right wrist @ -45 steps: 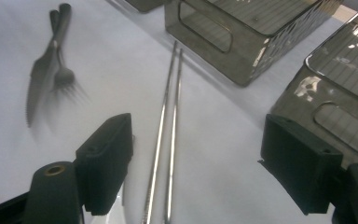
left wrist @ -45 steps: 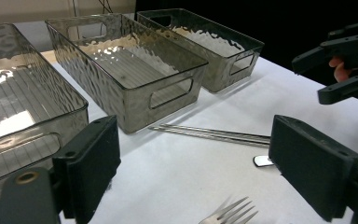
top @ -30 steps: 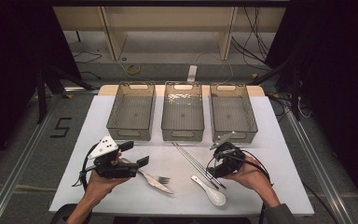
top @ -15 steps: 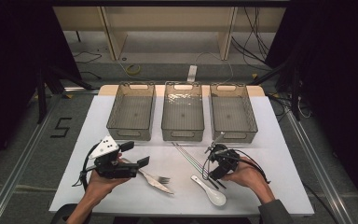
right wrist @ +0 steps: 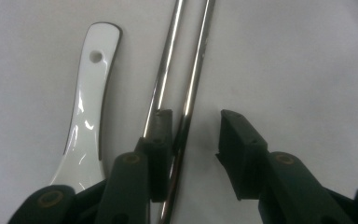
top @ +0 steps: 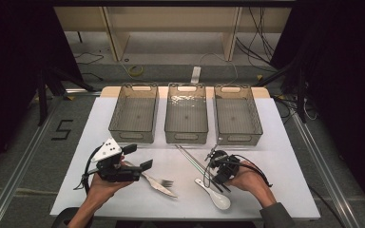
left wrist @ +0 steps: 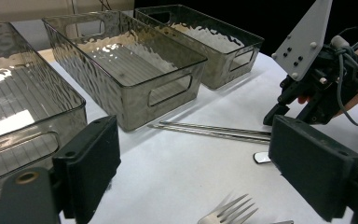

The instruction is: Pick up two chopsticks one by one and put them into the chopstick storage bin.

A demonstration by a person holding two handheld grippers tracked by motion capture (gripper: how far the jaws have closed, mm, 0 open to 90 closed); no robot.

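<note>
Three bins (top: 186, 114) abreast at table's (top: 285, 156) far side — chopsticks (top: 192, 159) before them, fork (top: 159, 182) left, spoon (top: 215, 195) right.

Right gripper (right wrist: 193, 135) low, fingers half-closed and just closing; left gripper (left wrist: 200, 168) level, fingers wide

White spoon (right wrist: 86, 121), silver chopsticks (right wrist: 193, 74), black tongs (right wrist: 193, 128), smoky grey ribbed bins (top: 186, 114)
</note>
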